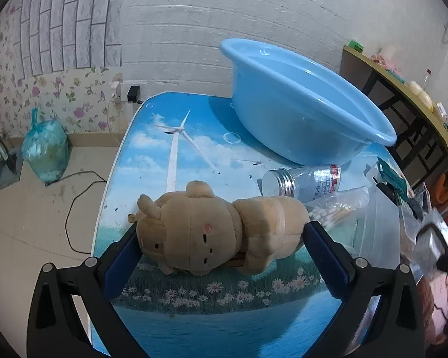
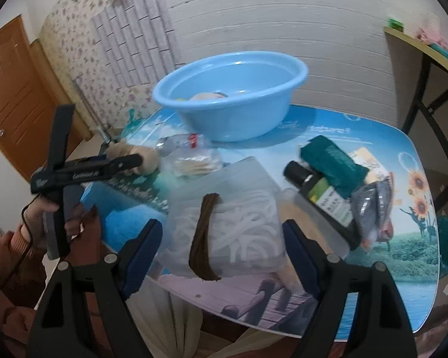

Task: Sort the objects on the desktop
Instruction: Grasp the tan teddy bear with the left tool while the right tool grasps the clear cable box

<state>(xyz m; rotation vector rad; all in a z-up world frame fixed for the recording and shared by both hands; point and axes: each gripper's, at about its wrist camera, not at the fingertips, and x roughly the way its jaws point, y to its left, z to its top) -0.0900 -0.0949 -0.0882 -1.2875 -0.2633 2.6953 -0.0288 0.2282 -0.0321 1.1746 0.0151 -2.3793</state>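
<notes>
A tan plush toy lies on its side on the picture-printed table. My left gripper is open, with one finger at each end of the toy. The toy also shows in the right wrist view behind the left gripper's body. My right gripper is open around a clear plastic bag that holds white tubing and a brown strip. A blue basin stands at the back of the table; in the right wrist view something pale lies in it.
A clear jar with a metal lid and a bag of cotton swabs lie right of the toy. A dark bottle, a green pouch and a grey packet lie at the right. A shelf stands beyond.
</notes>
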